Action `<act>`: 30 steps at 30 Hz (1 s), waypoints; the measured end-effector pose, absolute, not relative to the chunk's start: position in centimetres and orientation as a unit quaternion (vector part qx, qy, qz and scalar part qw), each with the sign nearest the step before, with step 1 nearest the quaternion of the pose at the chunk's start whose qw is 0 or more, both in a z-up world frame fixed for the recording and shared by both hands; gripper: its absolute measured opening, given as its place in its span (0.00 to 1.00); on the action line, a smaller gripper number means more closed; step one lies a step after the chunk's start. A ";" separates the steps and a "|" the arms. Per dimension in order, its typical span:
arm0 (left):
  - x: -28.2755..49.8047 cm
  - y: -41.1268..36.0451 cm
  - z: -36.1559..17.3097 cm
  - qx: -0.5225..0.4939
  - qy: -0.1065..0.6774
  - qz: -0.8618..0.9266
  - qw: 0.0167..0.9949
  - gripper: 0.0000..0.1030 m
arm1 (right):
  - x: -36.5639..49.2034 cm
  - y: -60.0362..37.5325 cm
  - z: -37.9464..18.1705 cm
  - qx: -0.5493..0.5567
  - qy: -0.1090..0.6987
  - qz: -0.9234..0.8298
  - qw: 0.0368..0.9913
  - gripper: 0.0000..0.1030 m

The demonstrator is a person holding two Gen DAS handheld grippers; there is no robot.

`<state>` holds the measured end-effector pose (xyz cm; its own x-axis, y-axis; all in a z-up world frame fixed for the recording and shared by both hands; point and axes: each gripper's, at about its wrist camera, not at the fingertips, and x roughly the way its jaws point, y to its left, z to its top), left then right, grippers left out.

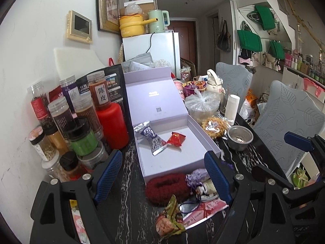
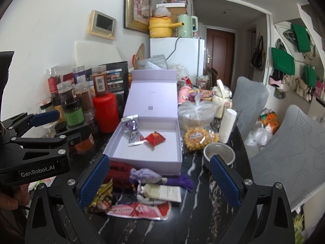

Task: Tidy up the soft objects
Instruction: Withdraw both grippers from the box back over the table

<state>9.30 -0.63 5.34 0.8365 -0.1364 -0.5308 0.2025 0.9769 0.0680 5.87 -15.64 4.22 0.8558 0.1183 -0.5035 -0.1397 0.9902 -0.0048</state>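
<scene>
An open lavender box lies on the dark marble table, with a silver-purple packet and a red packet in it. Before its front wall lie a dark red knitted piece, a lavender sachet, a purple tassel, a cream tube, a pink packet and a green-yellow snack packet. My left gripper hangs open over the knitted piece and the box front. My right gripper is open above the sachet and tube. Neither holds anything.
Spice jars and a red bottle crowd the left wall. Right of the box sit a bagged bowl, a cookie pack, a metal cup and a white roll. Grey chairs flank the table's right edge.
</scene>
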 end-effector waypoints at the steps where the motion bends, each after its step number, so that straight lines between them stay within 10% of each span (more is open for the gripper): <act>1: 9.1 -0.6 5.0 0.062 0.275 -0.090 0.955 0.81 | 5.7 -15.6 3.9 -0.020 0.262 0.067 0.963 0.97; 30: 7.2 0.0 -4.1 0.041 0.366 -0.142 0.919 0.81 | 2.1 -15.3 -5.7 0.008 0.331 0.114 0.937 0.97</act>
